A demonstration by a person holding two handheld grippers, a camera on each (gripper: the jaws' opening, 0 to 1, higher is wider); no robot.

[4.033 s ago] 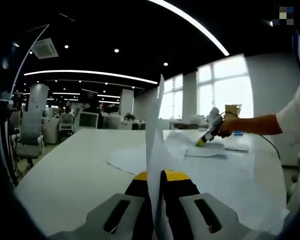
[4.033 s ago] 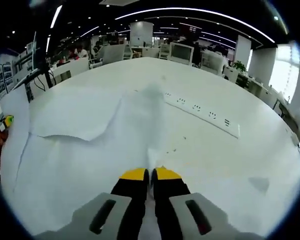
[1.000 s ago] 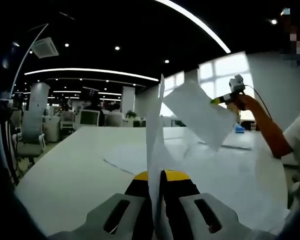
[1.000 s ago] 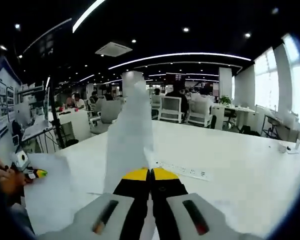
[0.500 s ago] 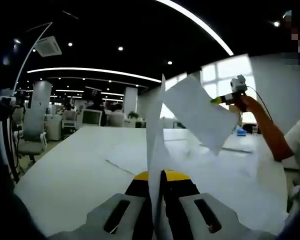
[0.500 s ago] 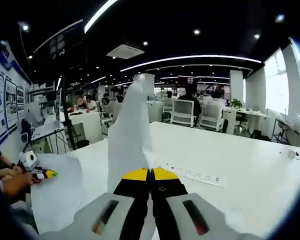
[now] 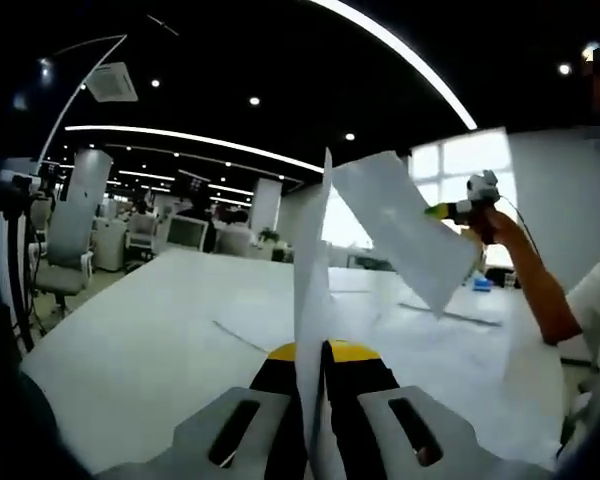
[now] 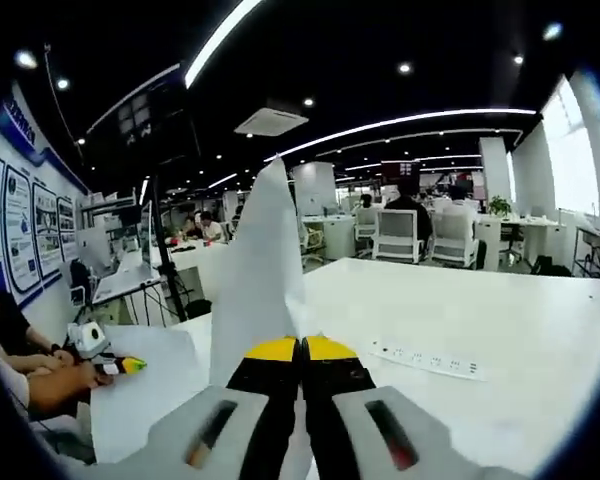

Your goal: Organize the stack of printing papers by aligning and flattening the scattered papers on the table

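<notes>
In the left gripper view my left gripper point(image 7: 314, 350) is shut on a white sheet point(image 7: 310, 290) that stands edge-on between its yellow-tipped jaws. Further right, my right gripper point(image 7: 450, 208) holds another sheet point(image 7: 400, 225) up in the air above the table, where more papers point(image 7: 270, 325) lie flat. In the right gripper view my right gripper point(image 8: 301, 346) is shut on that raised sheet point(image 8: 258, 270). At the left, a hand holds the left gripper point(image 8: 112, 366) with its paper point(image 8: 145, 395) hanging over the table's near corner.
The white table point(image 7: 130, 340) stretches far ahead. A white power strip point(image 8: 430, 362) lies on it to the right. Office chairs point(image 8: 395, 235), desks, monitors and seated people fill the background. A person's arm point(image 7: 525, 275) reaches in from the right.
Four seconds ago the right gripper was down at the papers on the table; it has lifted a sheet into the air. Over the last second both views tilted slightly; both grips are unchanged.
</notes>
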